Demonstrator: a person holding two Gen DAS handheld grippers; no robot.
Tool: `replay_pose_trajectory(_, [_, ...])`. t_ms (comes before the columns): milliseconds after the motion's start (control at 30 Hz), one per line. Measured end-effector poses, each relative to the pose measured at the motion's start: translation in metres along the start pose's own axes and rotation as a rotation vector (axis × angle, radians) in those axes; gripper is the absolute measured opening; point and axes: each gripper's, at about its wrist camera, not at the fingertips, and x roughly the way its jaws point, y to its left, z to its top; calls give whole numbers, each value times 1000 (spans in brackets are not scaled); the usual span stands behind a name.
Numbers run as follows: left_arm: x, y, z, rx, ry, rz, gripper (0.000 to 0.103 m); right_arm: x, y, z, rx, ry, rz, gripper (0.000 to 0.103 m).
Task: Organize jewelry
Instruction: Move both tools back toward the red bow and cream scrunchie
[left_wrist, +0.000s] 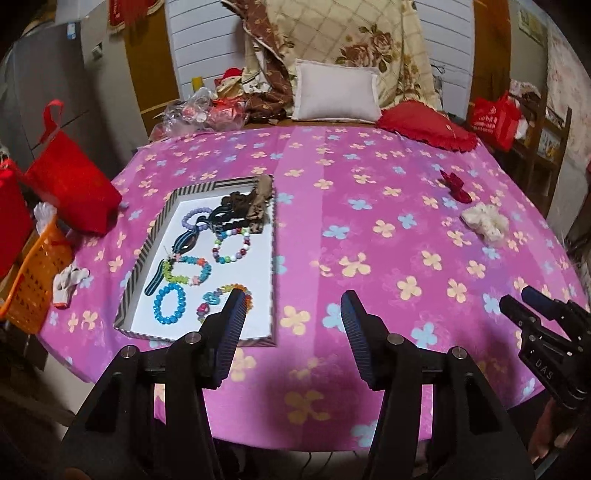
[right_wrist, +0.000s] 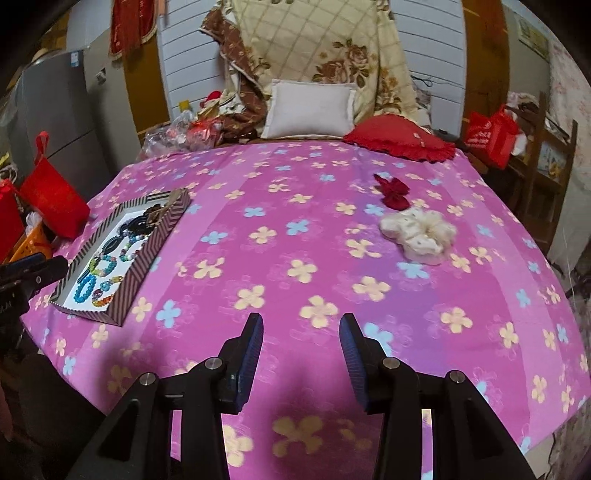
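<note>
Both claws, left claw (left_wrist: 291, 306) and right claw (right_wrist: 301, 328), gape empty; next seems fetching the white scrunchie (right_wrist: 419, 232), right of frame, for the tray (left_wrist: 271, 236).

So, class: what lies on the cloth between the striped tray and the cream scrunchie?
Nothing: between the striped tray and the cream scrunchie only bare flowered tablecloth shows, clearest in the right wrist view.

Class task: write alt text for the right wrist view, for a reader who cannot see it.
An open, empty right gripper hovers over a pink flowered tablecloth. A cream scrunchie and red bow lie ahead to its right; a striped tray of beaded bracelets sits far left.
</note>
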Motion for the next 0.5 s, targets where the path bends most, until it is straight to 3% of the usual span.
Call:
replay_pose_trajectory(233, [-7,-32,-5,84,-9,18,53,-2,-25,-7,54,2,-9,41])
replay_pose_trajectory(500, [-4,-43,-8,108,3,16,53,4,-34,-12,80,17,-12,41])
